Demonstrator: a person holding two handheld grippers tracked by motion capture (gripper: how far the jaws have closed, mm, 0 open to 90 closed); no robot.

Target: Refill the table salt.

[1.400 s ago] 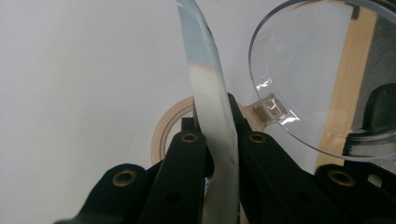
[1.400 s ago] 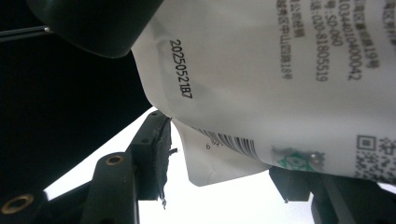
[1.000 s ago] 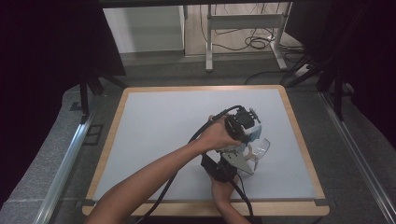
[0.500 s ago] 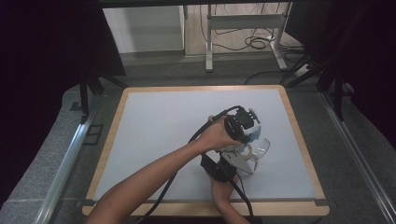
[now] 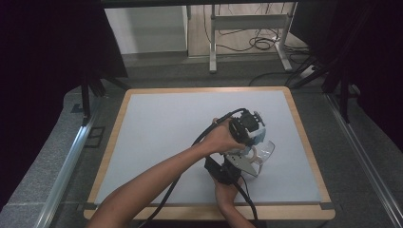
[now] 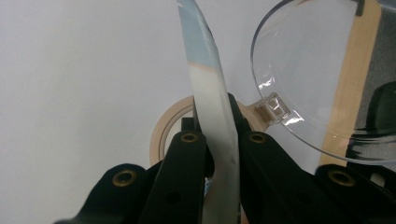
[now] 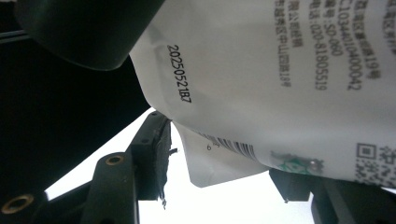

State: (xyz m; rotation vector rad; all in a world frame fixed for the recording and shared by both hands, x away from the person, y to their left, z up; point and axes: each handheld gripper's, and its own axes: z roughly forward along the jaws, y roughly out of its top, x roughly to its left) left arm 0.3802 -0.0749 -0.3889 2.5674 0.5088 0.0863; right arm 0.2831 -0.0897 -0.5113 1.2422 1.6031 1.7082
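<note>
1. Nothing has shifted since the earlier frames: both hands, both grippers and the packet sit where they were a second ago.
2. Seen from the high view, the left gripper (image 5: 251, 127) and the right gripper (image 5: 237, 164) meet right of the middle of the grey table mat (image 5: 161, 128), the left hand (image 5: 221, 137) reaching across from the lower left and the right hand (image 5: 227, 192) coming up from the near edge.
3. From the left gripper view, the left gripper (image 6: 219, 140) is clamped tight on the thin edge of a white and blue packet (image 6: 210, 93); the packet stands edge-on and runs up out of the jaws.
4. Just behind those jaws lies a tan tape ring (image 6: 163, 133) on the mat, and to the right of it a clear plastic bowl (image 6: 303, 70) with a small tab at its rim. The wooden frame (image 6: 359, 60) of the table shows through the bowl.
5. From the right gripper view, the right gripper (image 7: 224, 172) has its jaws partly apart on either side of a lower corner of the same packet (image 7: 261, 84), whose white back carries a printed date, a barcode and a square code. Whether the pads press on it I cannot tell.
6. So the packet is held off the mat between the two grippers, just beside the bowl (image 5: 263, 154).
</note>
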